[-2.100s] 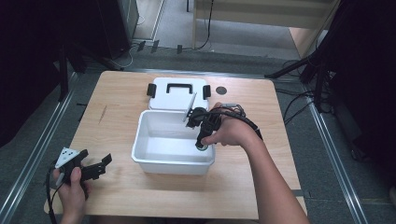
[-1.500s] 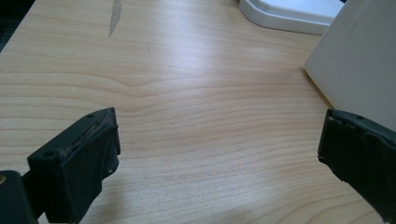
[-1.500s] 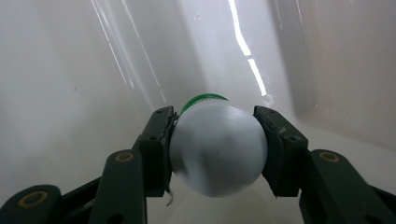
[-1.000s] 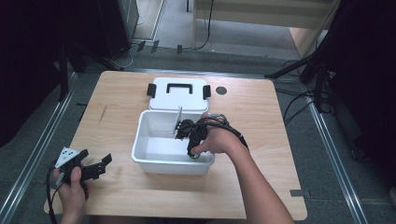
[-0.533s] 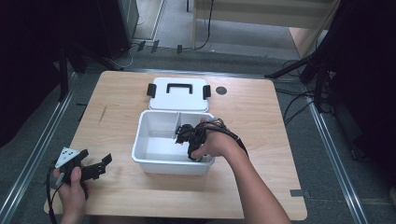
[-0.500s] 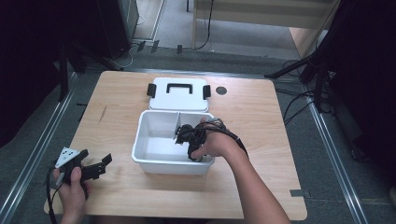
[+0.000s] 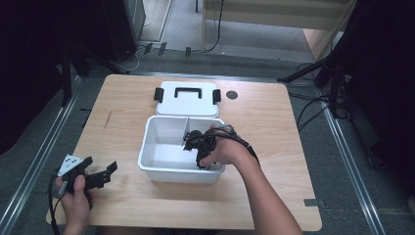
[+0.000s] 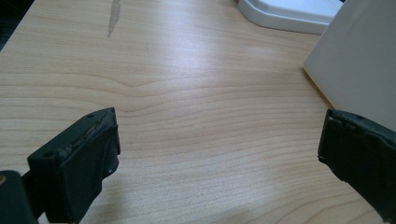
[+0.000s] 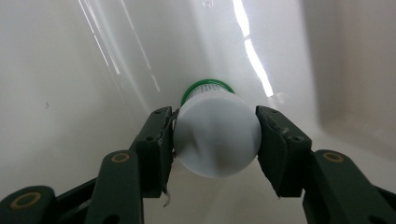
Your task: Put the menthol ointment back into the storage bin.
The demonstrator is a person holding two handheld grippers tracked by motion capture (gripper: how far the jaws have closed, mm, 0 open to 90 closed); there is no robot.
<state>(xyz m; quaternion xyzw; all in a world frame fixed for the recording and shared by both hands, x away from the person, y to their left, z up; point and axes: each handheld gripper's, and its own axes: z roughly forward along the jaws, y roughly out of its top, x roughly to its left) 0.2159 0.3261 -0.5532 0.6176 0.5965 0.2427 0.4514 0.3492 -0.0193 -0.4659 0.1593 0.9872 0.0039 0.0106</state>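
Observation:
A white plastic box [image 7: 161, 161] stands in the middle of the wooden table, split by a thin divider [image 7: 186, 131]. My right gripper [image 7: 195, 143] reaches down into the box's right compartment. In the right gripper view its jaws are shut on a small white bottle with a green cap [image 9: 215, 133], held close to the box's inner wall [image 9: 70, 70]. My left gripper [image 7: 105, 172] rests at the table's front left, to the left of the box, its jaws open and empty. In the left gripper view [image 8: 219, 154] bare wood lies between them and the box's outer wall [image 8: 359, 60] stands at the right.
The box's white lid [image 7: 187, 99] with a black handle and side clips lies flat just behind the box. A small dark round spot [image 7: 232, 94] sits to the lid's right. A dark scuff [image 7: 107, 119] marks the wood at the left. Cables run on the floor at the right.
My right gripper has moved from above the box's back right rim down and leftward into the box, carrying what it holds. The left gripper has stayed put.

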